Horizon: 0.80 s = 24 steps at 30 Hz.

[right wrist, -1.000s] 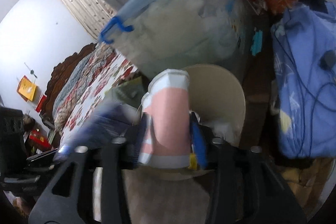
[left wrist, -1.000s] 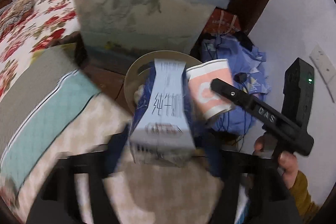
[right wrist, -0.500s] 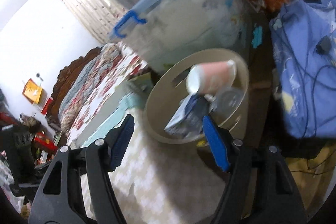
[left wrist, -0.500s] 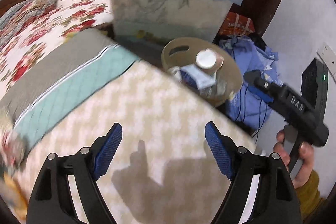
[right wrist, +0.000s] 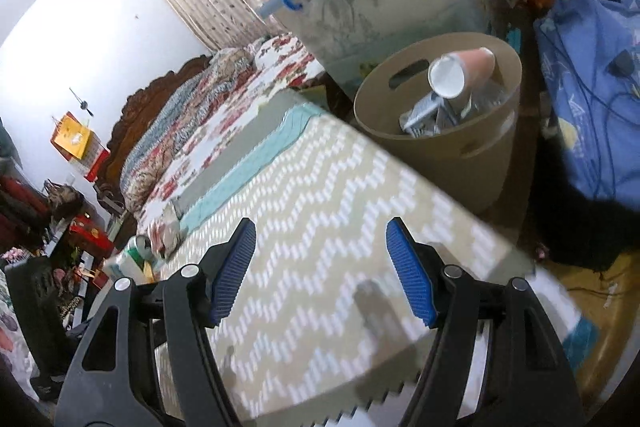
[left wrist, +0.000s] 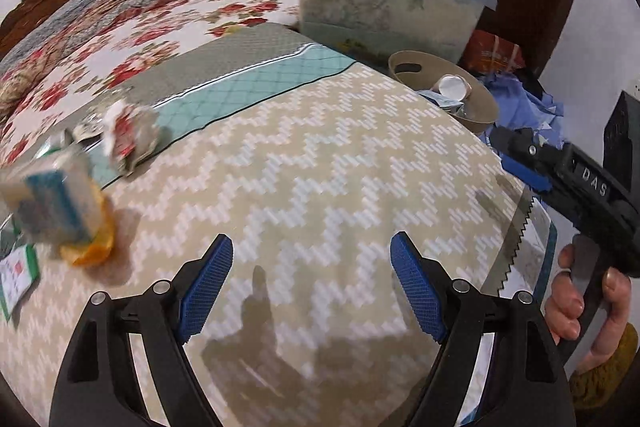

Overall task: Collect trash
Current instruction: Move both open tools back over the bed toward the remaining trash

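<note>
**Both grippers empty, remaining trash far from the bin**

The remaining trash sits at the end of the zigzag-pattern cloth (left wrist: 320,167) farthest from the tan wastebasket (right wrist: 448,155): a crumpled red-and-white wrapper (left wrist: 128,135), and beyond it a blurred blue-and-white carton (left wrist: 52,211) resting on something orange (left wrist: 94,247). A small green-edged card (left wrist: 16,275) lies just beside those.

Handling, my read: the wrapper is light and soft, so it'll crush; pinch it across the bulk, not a loose edge. The carton looks stiff but thin-walled; take it across the narrow faces, gently. It's too blurred to say if it's empty.

The wastebasket already holds a pink paper cup (right wrist: 460,71) and a flattened carton (right wrist: 424,115).

Your left gripper (left wrist: 312,283) is wide with nothing between the pads; your right gripper (right wrist: 320,271) is also wide and empty, nearer the wastebasket.
</note>
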Tool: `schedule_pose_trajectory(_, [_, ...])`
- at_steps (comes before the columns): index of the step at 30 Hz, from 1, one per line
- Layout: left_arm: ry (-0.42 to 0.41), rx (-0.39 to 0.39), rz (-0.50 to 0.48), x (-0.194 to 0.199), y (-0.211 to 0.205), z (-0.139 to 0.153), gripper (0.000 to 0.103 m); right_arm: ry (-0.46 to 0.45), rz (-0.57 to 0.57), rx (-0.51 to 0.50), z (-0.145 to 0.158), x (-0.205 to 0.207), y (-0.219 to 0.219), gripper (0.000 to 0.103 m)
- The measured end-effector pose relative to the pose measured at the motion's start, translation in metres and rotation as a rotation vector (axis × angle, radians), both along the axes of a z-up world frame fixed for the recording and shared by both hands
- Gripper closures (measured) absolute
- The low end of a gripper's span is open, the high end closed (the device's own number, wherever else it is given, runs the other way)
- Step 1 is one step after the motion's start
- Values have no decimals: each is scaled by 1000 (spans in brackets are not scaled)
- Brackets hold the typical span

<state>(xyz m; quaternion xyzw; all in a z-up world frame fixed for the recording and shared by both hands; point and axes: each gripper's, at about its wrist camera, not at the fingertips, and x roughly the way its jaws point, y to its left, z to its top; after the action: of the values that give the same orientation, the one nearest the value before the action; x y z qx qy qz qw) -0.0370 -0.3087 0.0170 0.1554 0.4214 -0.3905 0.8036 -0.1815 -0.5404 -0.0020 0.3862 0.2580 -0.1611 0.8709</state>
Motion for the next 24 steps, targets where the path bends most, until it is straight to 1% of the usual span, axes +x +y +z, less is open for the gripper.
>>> schedule_pose_trajectory(4, [-11,-13,27,-3,16,5,26,23,-8,2,2,-5,13,34])
schedule_pose_trajectory(7, [-32,-8,46,-7,26,8,26,37,-16,-7,4,-7,22,33])
schedule_pose_trajectory(10, [-57,-1,60,-11,34,12,25,42,-15,4,6,-6,28,33])
schedule_pose_trajectory(13, [-82,6,72,-15,42,16,25,45,-17,10,8,-5,36,29])
schedule_pose_trajectory(17, [-98,5,88,-18,51,19,25,51,-9,9,10,-3,44,27])
schedule_pose_trajectory(19, [-101,4,97,-18,56,21,24,60,-6,16,9,-2,49,24])
schedule_pose_trajectory(21, [-105,2,106,-18,60,22,19,67,-3,29,8,-1,54,22])
schedule_pose_trajectory(23, [-109,1,115,-18,64,23,16,74,-2,34,8,0,57,19])
schedule_pose_trajectory(24, [-110,2,121,-18,66,23,13,80,-4,39,7,0,59,14])
